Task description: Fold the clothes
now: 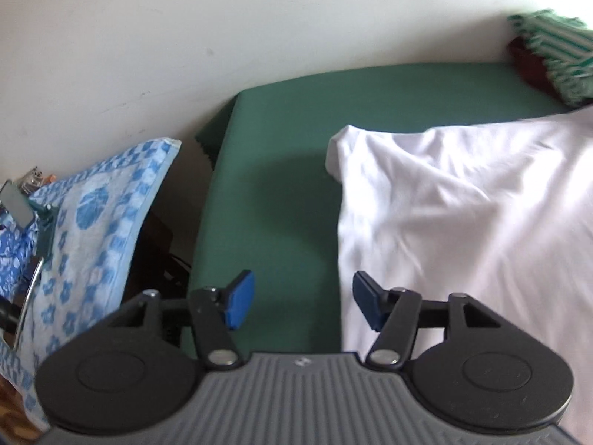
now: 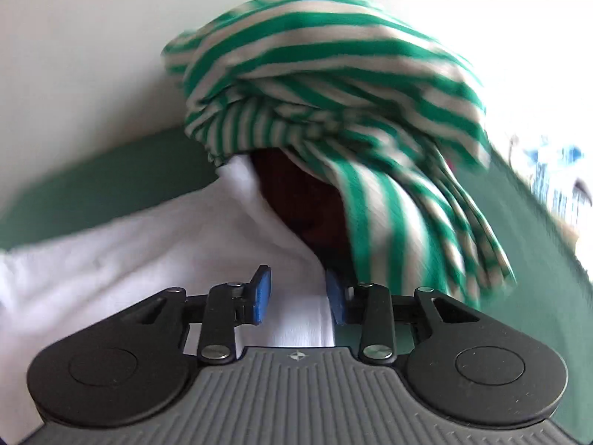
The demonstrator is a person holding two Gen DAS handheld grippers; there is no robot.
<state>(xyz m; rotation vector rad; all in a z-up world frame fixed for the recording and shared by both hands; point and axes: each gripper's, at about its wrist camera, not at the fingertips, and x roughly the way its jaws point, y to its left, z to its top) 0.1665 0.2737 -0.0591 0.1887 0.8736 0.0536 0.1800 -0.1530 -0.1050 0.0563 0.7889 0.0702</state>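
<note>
A white garment (image 1: 463, 215) lies spread and wrinkled on the green bed sheet (image 1: 274, 155). My left gripper (image 1: 302, 302) hovers open above the garment's left edge, its right blue pad over the cloth, nothing held. In the right wrist view the same white garment (image 2: 129, 259) fills the lower left. My right gripper (image 2: 298, 298) is open above its right edge, blue pads apart with white cloth seen between them; whether they touch it I cannot tell. A green-and-white striped garment (image 2: 333, 111) is heaped over a dark red item (image 2: 292, 200) just beyond.
A white wall (image 1: 259, 29) runs behind the bed. A blue-and-white patterned cloth (image 1: 92, 230) drapes over furniture left of the bed, with a dark gap between. The striped pile (image 1: 552, 55) sits at the bed's far right corner. Blue-patterned fabric (image 2: 556, 178) shows at the right.
</note>
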